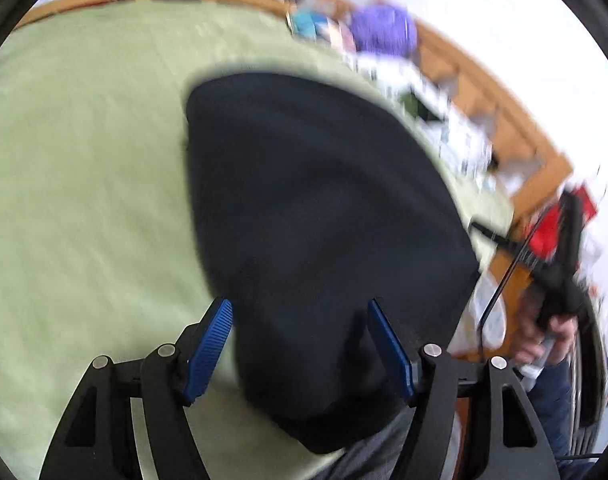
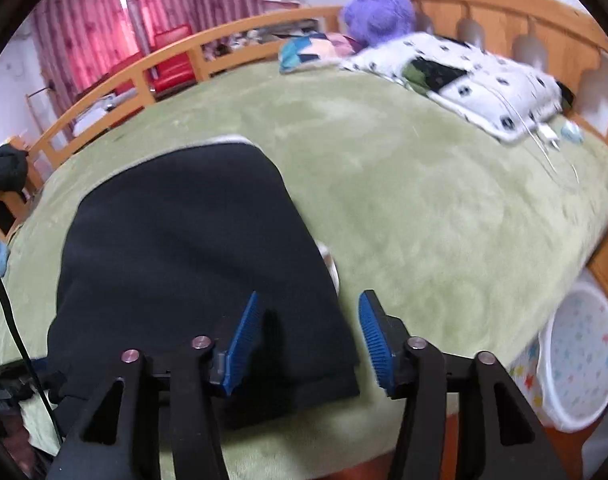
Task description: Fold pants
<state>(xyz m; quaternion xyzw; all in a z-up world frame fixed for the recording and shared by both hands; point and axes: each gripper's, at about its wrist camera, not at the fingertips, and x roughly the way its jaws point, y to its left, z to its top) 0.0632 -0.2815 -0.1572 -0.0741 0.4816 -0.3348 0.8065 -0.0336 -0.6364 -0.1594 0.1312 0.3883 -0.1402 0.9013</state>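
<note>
The black pants [image 1: 324, 232] lie folded into a flat dark slab on the green bed cover [image 1: 84, 200]. My left gripper [image 1: 300, 344] is open, its blue pads spread over the pants' near end, holding nothing. In the right wrist view the pants [image 2: 184, 248] lie left of centre on the cover [image 2: 444, 220]. My right gripper [image 2: 308, 344] is open and empty above the pants' near right corner. The right gripper also shows in the left wrist view [image 1: 560, 272], held in a hand at the far right.
A spotted white pillow [image 2: 456, 76], a purple plush toy [image 2: 378, 10] and a patchwork cushion [image 2: 308, 50] lie by the wooden headboard [image 2: 504, 12]. A charger and cable [image 2: 548, 136] lie near the pillow. A white starred basket [image 2: 580, 364] stands by the bed's right side.
</note>
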